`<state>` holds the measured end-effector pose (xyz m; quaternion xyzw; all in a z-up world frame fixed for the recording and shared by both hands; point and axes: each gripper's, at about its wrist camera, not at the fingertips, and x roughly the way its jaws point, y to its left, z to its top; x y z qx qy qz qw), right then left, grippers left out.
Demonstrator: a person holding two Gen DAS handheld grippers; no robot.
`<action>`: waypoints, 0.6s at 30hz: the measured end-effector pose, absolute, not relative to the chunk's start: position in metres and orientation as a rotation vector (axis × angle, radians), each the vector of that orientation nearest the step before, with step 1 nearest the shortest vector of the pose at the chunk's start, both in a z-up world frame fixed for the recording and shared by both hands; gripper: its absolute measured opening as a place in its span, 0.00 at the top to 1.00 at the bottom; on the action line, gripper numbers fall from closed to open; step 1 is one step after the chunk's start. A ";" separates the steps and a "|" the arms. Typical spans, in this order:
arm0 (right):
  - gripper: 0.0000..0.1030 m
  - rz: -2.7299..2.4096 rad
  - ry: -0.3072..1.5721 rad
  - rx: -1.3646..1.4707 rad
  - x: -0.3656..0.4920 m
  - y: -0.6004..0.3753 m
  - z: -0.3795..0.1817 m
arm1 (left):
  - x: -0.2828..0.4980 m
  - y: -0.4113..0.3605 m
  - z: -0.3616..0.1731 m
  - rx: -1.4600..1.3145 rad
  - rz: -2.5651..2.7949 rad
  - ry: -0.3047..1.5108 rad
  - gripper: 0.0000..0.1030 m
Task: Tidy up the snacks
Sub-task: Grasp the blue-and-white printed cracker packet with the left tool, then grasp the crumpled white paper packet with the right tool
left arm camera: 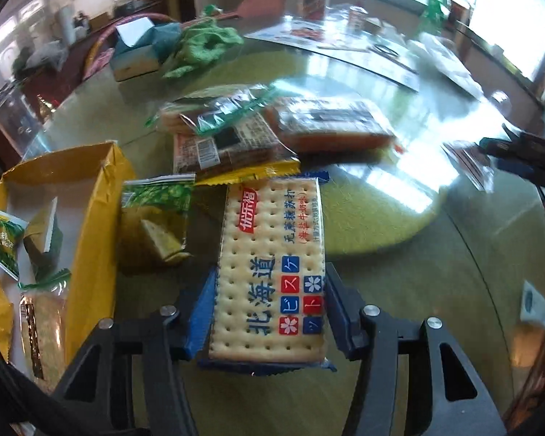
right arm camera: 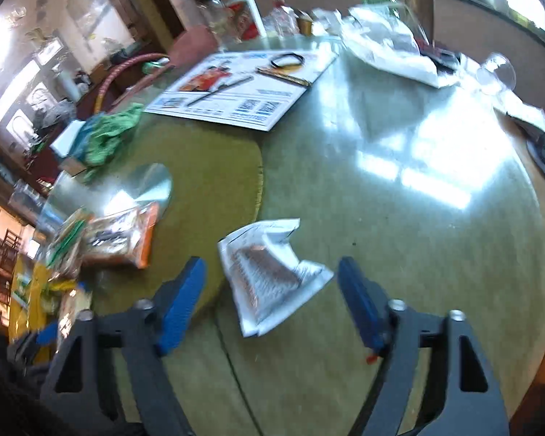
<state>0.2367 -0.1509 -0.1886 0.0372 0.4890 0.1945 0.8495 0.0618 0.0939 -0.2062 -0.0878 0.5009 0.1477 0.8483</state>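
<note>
Left wrist view: the left gripper reaches in from the bottom of the frame, tilted steeply down toward a glass-topped table. Its blue pads sit against both long edges of a cracker packet printed with blue characters, clamping it at lower centre. Left of the packet lies a green snack pouch, and beyond that, at the left edge, an open yellow box with small packets inside. Above the crackers, mid-frame, rests a heap of wrapped snacks, one with an orange wrapper.

Right wrist view: the right gripper also enters from the bottom, angled down at the table. Its blue pads stand well apart, touching nothing. Between them, slightly ahead, a crumpled white and silver packet lies on the glass. The picture is blurred. The snack heap appears at the left edge.
</note>
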 end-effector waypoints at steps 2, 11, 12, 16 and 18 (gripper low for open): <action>0.40 0.415 1.052 0.049 0.244 -0.143 -0.196 | 0.049 0.091 -0.205 -0.186 0.284 1.064 0.47; 0.62 0.366 1.055 -0.034 0.221 -0.130 -0.201 | -0.030 0.069 -0.202 -0.192 0.112 1.063 0.47; 0.63 0.370 1.056 -0.028 0.215 -0.131 -0.201 | -0.037 0.065 -0.201 -0.193 0.102 1.060 0.47; 0.65 0.404 1.056 0.029 0.168 -0.140 -0.205 | -0.059 0.051 -0.202 -0.157 0.105 1.056 0.43; 0.66 0.418 1.051 0.051 0.136 -0.143 -0.207 | -0.061 0.048 -0.203 -0.158 0.094 1.051 0.36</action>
